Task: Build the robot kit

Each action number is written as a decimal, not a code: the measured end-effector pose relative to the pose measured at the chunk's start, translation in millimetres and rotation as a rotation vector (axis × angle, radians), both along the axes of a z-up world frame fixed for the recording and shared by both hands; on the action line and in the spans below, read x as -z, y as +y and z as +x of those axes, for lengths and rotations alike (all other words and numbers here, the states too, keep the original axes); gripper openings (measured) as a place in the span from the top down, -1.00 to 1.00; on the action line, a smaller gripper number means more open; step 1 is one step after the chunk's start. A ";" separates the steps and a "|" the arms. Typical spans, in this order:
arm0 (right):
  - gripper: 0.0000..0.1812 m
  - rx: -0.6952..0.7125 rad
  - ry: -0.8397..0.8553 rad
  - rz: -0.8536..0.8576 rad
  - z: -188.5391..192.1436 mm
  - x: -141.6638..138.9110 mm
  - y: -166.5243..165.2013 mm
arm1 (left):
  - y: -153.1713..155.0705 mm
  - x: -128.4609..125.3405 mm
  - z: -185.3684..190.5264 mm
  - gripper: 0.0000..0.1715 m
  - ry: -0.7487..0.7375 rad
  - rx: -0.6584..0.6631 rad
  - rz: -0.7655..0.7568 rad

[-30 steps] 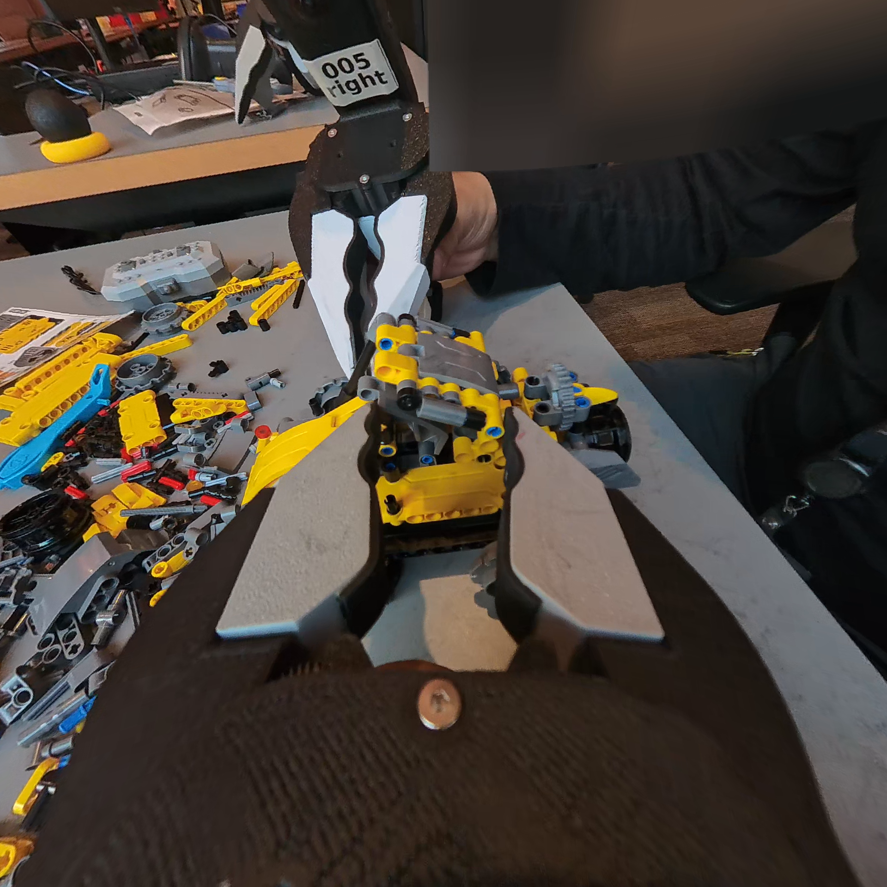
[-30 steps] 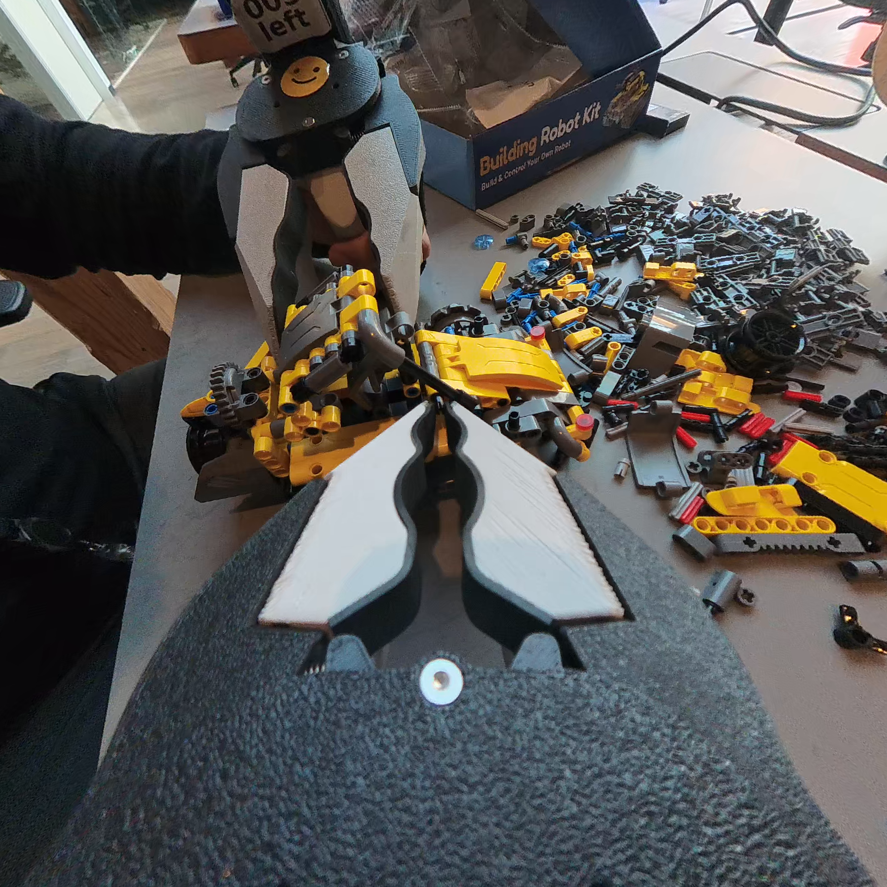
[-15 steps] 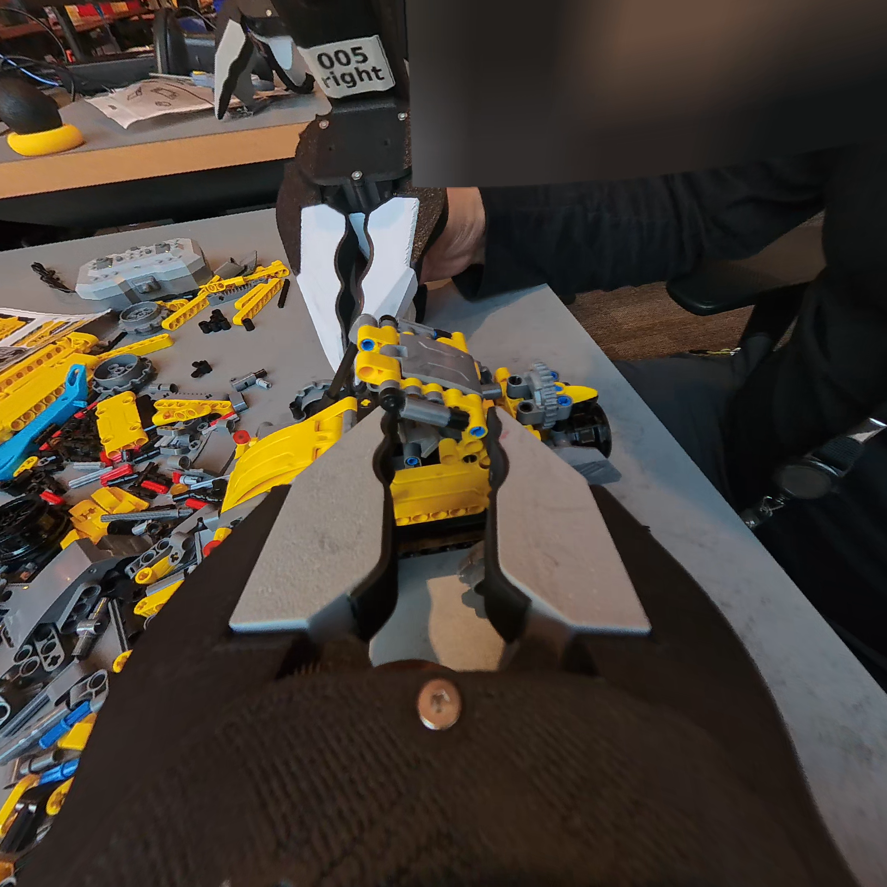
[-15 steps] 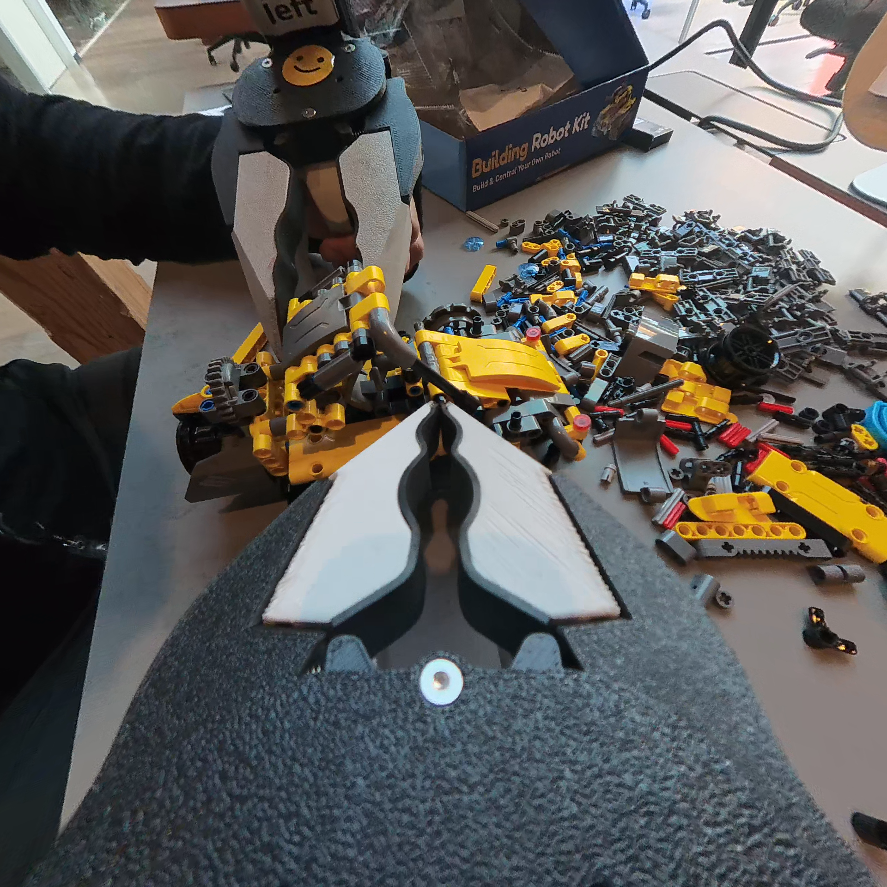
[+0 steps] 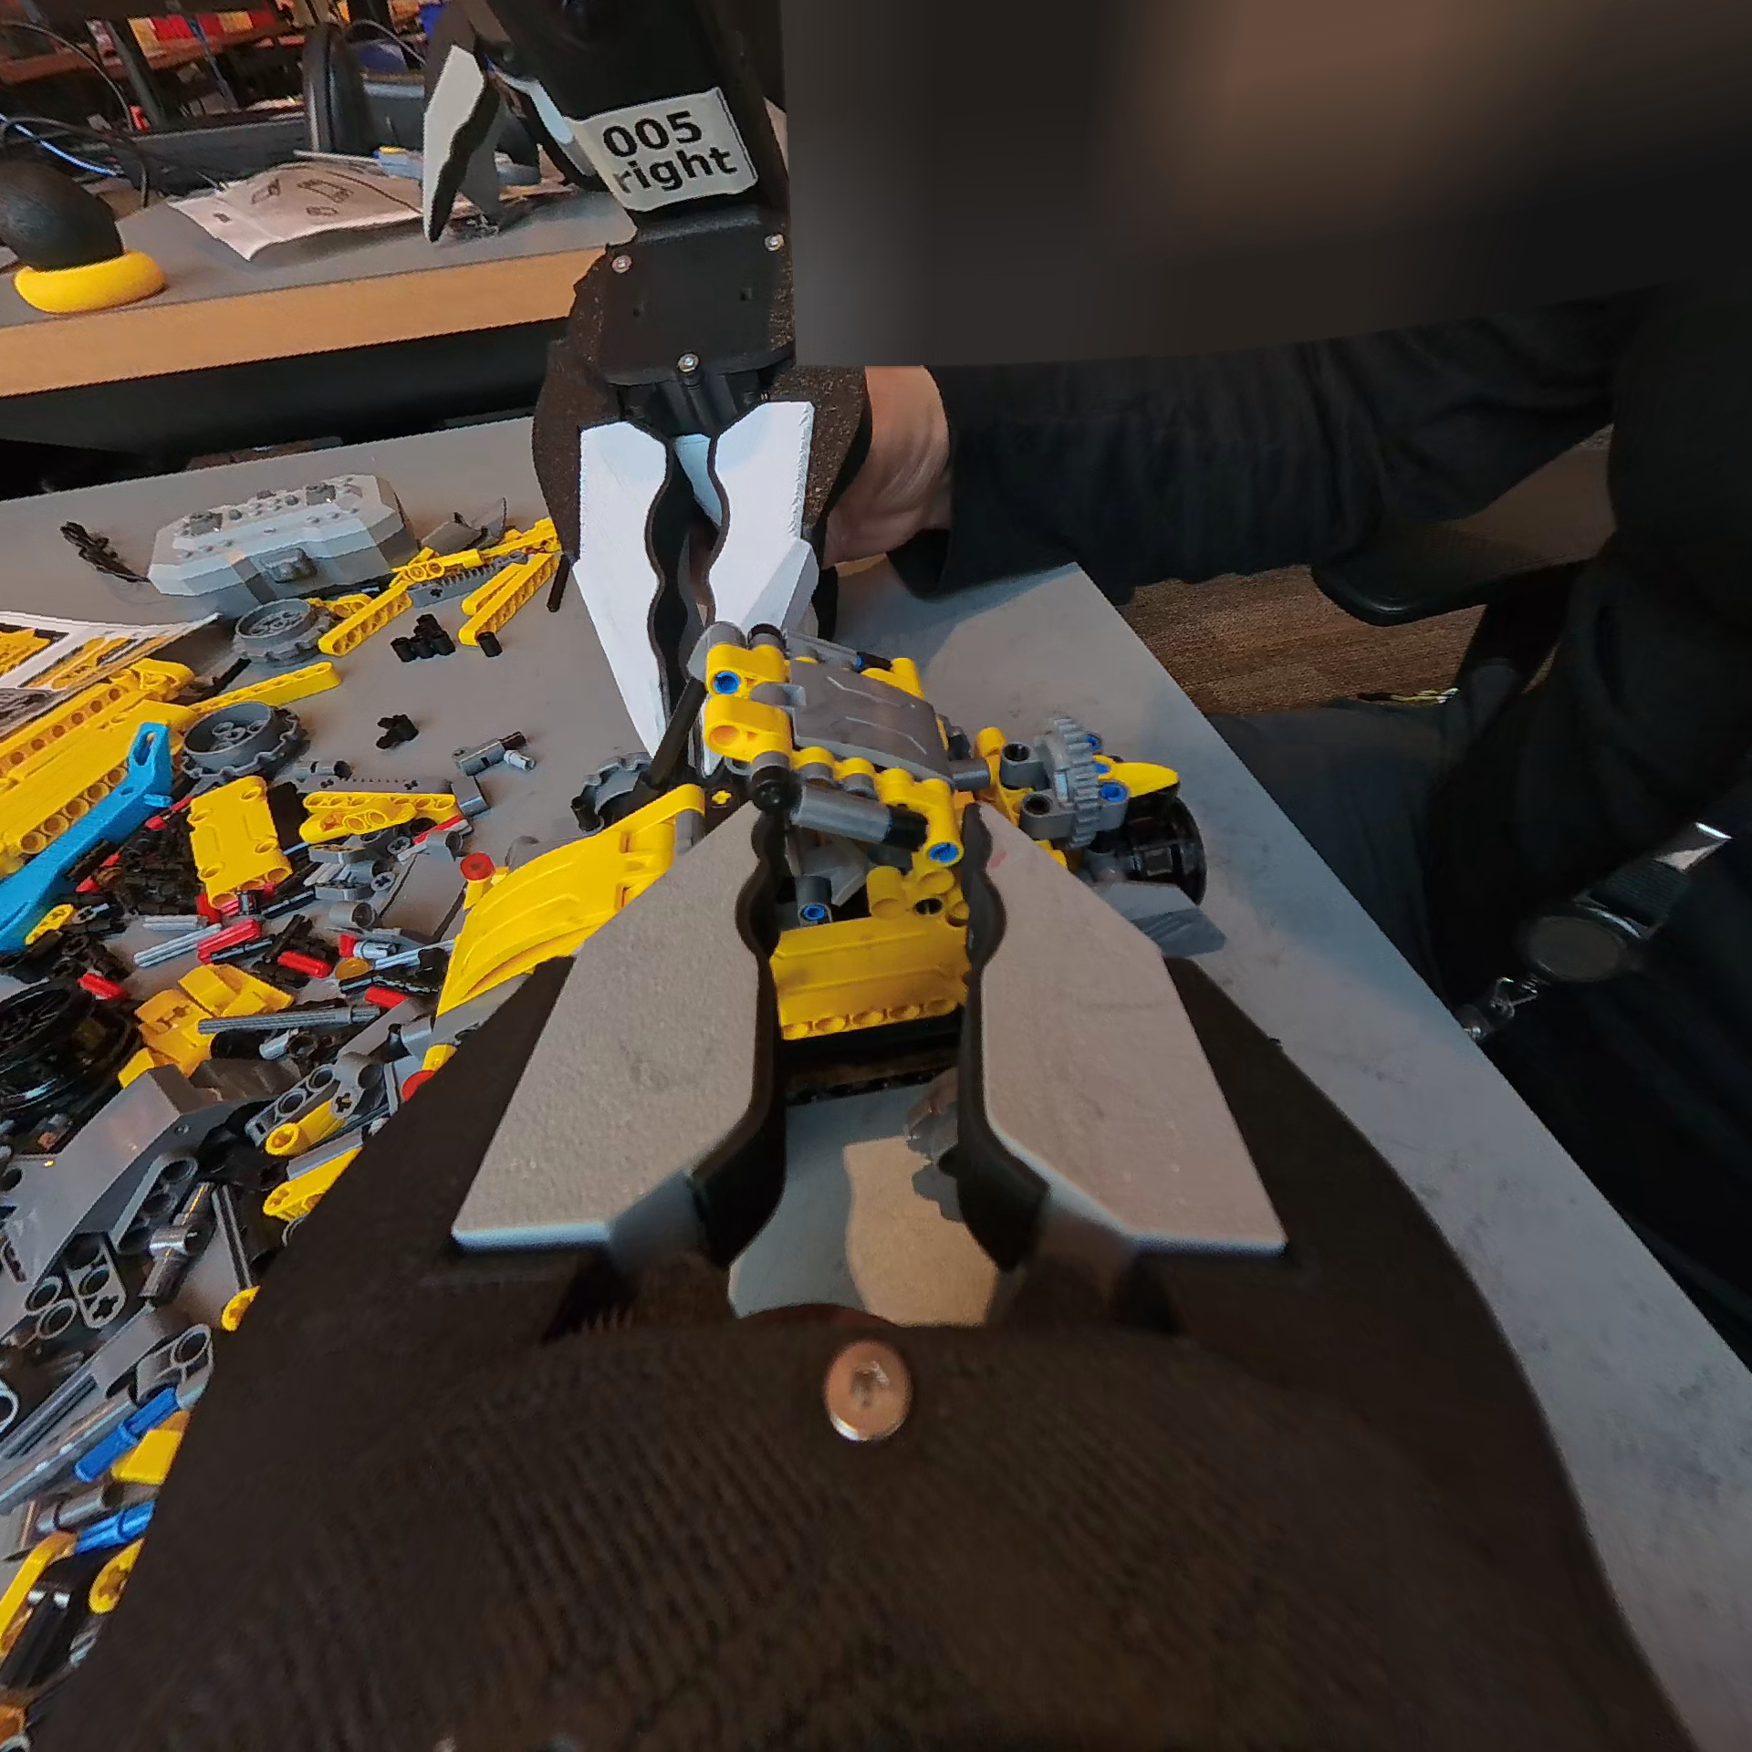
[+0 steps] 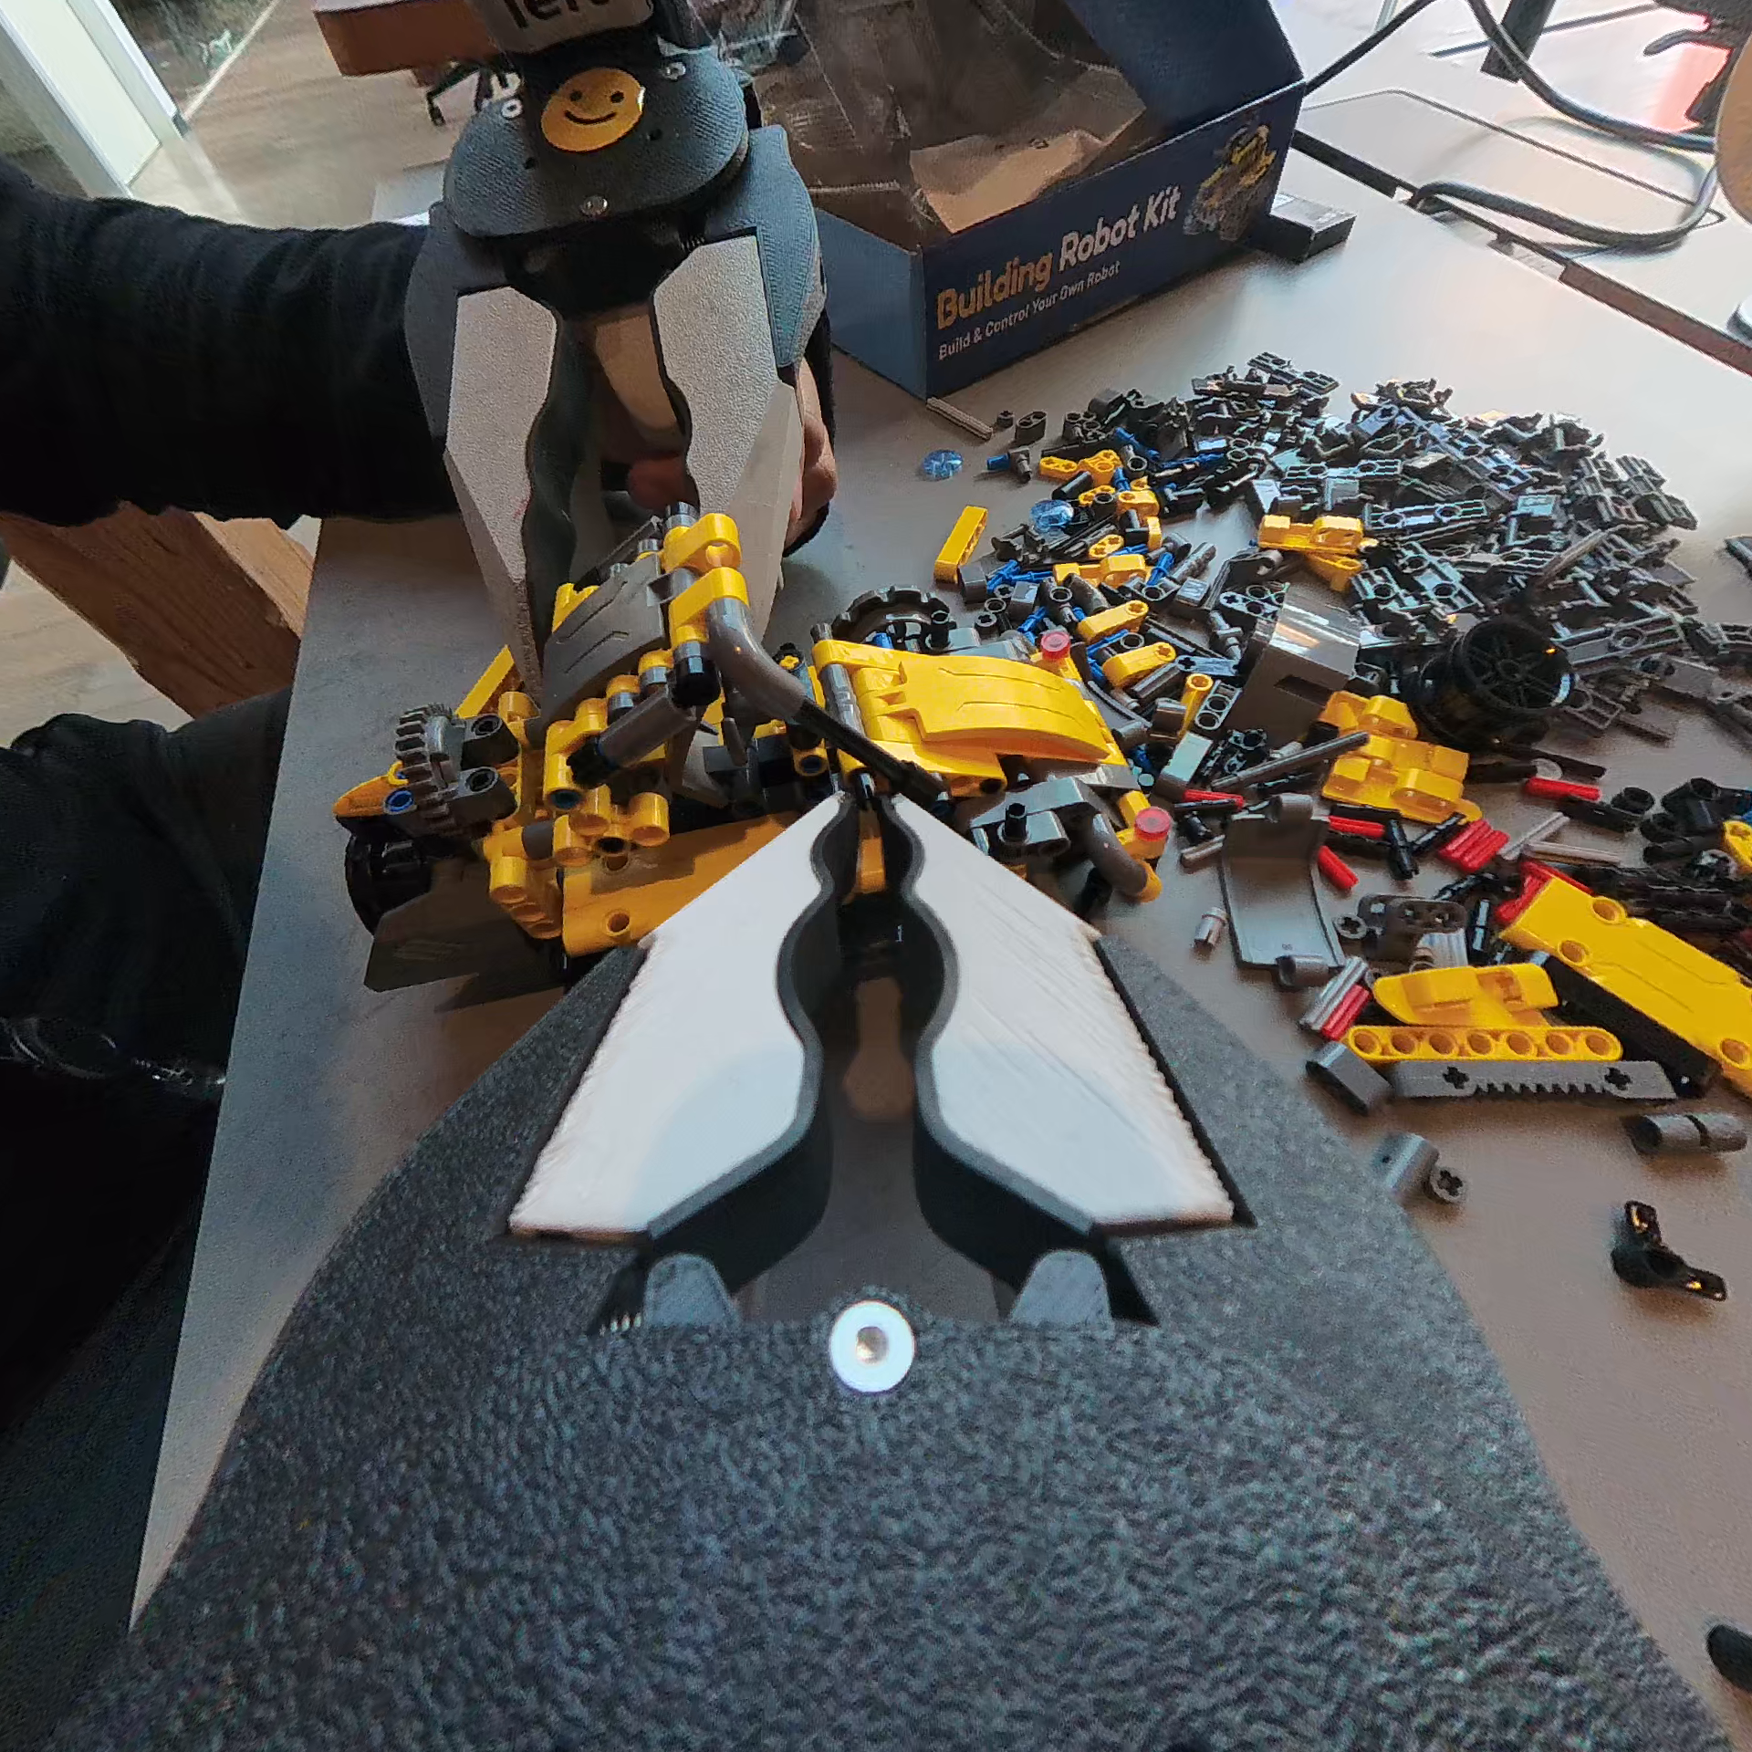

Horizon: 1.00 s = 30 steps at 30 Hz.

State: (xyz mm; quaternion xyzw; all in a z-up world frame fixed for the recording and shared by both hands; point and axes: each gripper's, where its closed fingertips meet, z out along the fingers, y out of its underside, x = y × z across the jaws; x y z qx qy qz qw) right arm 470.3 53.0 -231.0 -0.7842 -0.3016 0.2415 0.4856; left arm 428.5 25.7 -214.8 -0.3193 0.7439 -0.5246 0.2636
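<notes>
Gripping knobbly yellow-grey brick vehicle (image 5: 882,853): left gripper (image 5: 865,834).

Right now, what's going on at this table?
A person is working a half-built yellow toy vehicle with two hand-held tongs. The left tongs straddle the model's body, one finger on each side. The right tongs are nearly closed on a thin black rod sticking out of it. The model sits near the table edge, with a spread of loose parts and an open blue box beside it.
</notes>
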 end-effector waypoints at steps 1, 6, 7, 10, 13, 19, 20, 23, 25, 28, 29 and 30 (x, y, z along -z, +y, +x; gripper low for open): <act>0.96 0.000 0.004 -0.002 0.0 -0.2 0.3 | 0.1 -0.1 0.0 0.60 0.001 0.000 -0.001; 0.96 -0.001 -0.012 0.008 -0.9 0.2 1.2 | -0.3 0.0 -0.2 0.60 0.000 0.002 0.000; 0.96 0.001 -0.025 0.017 -0.9 0.4 1.3 | -0.2 0.0 -0.2 0.60 0.000 0.002 0.000; 0.97 0.004 -0.030 0.015 -0.8 0.9 1.7 | 0.0 -0.2 -0.1 0.60 0.000 0.001 -0.001; 0.97 0.010 -0.022 0.007 -0.9 1.4 2.3 | 0.1 -0.2 0.0 0.60 0.000 0.000 -0.001; 0.97 0.033 -0.005 -0.004 -2.2 0.8 2.7 | -1.1 -0.6 -3.3 0.54 -0.009 0.006 0.009; 0.96 0.039 0.012 -0.015 -1.8 0.2 2.9 | -0.4 -2.1 -5.4 0.46 -0.019 0.005 0.008; 0.72 0.090 0.041 -0.004 7.5 -6.7 2.7 | 12.7 -13.9 -15.1 0.33 -0.041 -0.057 -0.007; 0.72 0.145 0.051 0.008 20.3 -15.1 -3.3 | 16.3 -27.6 -31.2 0.29 -0.036 -0.085 -0.001; 0.67 0.206 0.083 0.056 32.3 -35.9 -26.9 | 5.6 -22.7 -69.5 0.50 0.063 -0.056 0.124; 0.68 0.215 0.090 0.075 32.9 -41.7 -37.9 | 0.8 -15.0 -81.7 0.48 0.113 -0.049 0.174; 0.69 0.223 0.090 0.090 32.4 -45.6 -49.6 | -5.3 -8.0 -91.8 0.48 0.149 -0.043 0.206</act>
